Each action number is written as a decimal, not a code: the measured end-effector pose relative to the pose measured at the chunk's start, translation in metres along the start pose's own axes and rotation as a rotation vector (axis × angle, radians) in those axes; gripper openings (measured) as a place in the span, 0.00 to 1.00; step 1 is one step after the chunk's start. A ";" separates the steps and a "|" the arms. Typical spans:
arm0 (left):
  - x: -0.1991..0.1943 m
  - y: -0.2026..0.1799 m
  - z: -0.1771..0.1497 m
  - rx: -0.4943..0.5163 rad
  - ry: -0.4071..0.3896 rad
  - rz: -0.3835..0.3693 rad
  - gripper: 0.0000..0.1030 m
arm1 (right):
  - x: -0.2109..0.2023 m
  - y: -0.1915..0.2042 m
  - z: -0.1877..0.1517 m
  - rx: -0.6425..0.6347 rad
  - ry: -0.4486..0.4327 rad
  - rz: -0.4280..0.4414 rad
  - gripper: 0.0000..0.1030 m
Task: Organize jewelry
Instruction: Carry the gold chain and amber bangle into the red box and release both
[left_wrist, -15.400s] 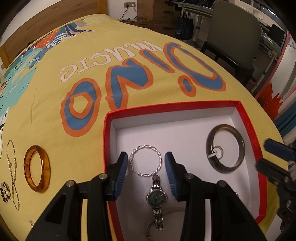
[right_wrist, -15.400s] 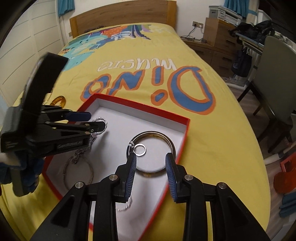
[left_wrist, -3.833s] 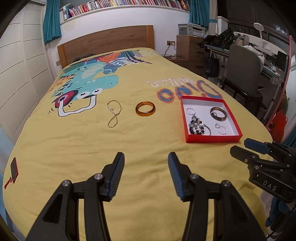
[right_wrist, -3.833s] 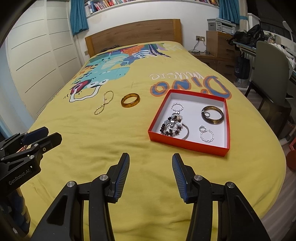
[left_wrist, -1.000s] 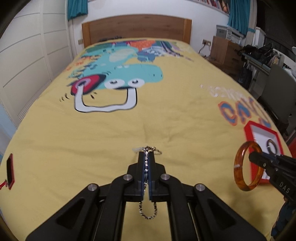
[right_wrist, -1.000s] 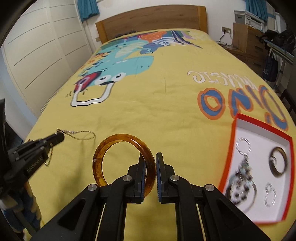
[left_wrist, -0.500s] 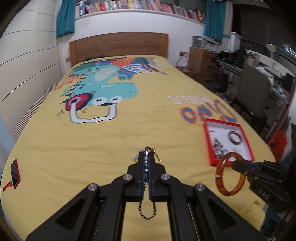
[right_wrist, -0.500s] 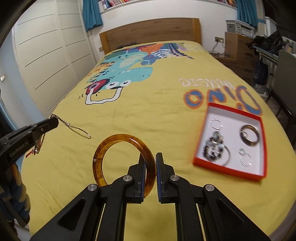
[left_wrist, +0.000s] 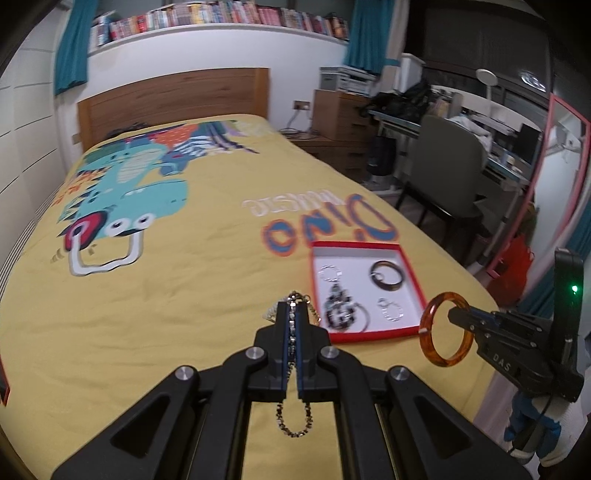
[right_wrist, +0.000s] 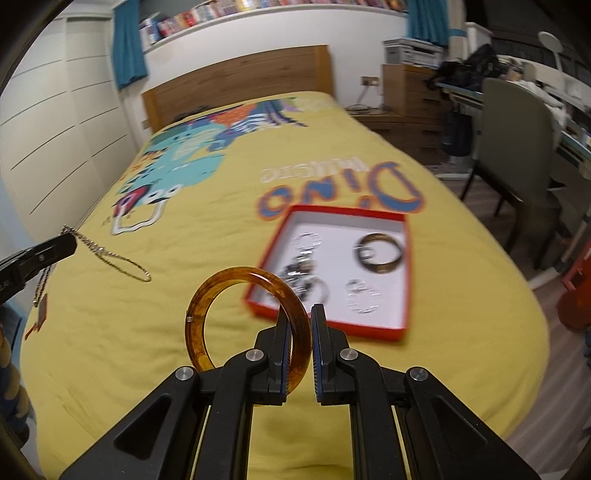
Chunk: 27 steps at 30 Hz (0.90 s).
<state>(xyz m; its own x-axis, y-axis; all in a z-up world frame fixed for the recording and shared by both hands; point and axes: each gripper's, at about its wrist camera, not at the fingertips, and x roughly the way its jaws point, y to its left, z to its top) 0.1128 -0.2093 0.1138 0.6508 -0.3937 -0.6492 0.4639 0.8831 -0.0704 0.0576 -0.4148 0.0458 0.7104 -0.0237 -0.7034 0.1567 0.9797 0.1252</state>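
My left gripper (left_wrist: 291, 314) is shut on a thin chain necklace (left_wrist: 293, 424), whose loops hang out above and below the jaws; it also shows in the right wrist view (right_wrist: 110, 260). My right gripper (right_wrist: 300, 317) is shut on an amber bangle (right_wrist: 207, 295) and holds it upright above the bed; the bangle also shows in the left wrist view (left_wrist: 436, 356). The red jewelry box (right_wrist: 400, 334) with a white inside lies ahead on the yellow bedspread (left_wrist: 147, 314). It holds a dark bangle (left_wrist: 386, 275), a twisted silver bracelet (left_wrist: 330, 273), a beaded piece and small rings.
A wooden headboard (left_wrist: 173, 99) stands at the far end of the bed. A grey chair (left_wrist: 447, 166) and a cluttered desk stand to the right. The bed's right edge (right_wrist: 532, 295) drops to the floor just beyond the box.
Both grippers have swung toward the box, which now sits closer and more central ahead. Each still holds its piece as before.
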 end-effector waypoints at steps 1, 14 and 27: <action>0.004 -0.005 0.003 0.005 0.002 -0.007 0.02 | 0.000 -0.008 0.003 0.005 -0.003 -0.011 0.10; 0.120 -0.056 0.050 0.053 0.082 -0.059 0.02 | 0.068 -0.064 0.041 -0.007 0.022 -0.091 0.10; 0.237 -0.061 0.071 0.032 0.152 -0.063 0.02 | 0.191 -0.098 0.094 -0.015 0.107 -0.118 0.10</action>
<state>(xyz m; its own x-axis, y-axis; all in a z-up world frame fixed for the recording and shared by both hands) 0.2813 -0.3745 0.0177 0.5228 -0.4023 -0.7516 0.5214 0.8484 -0.0914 0.2425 -0.5339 -0.0352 0.6099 -0.1185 -0.7836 0.2243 0.9741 0.0273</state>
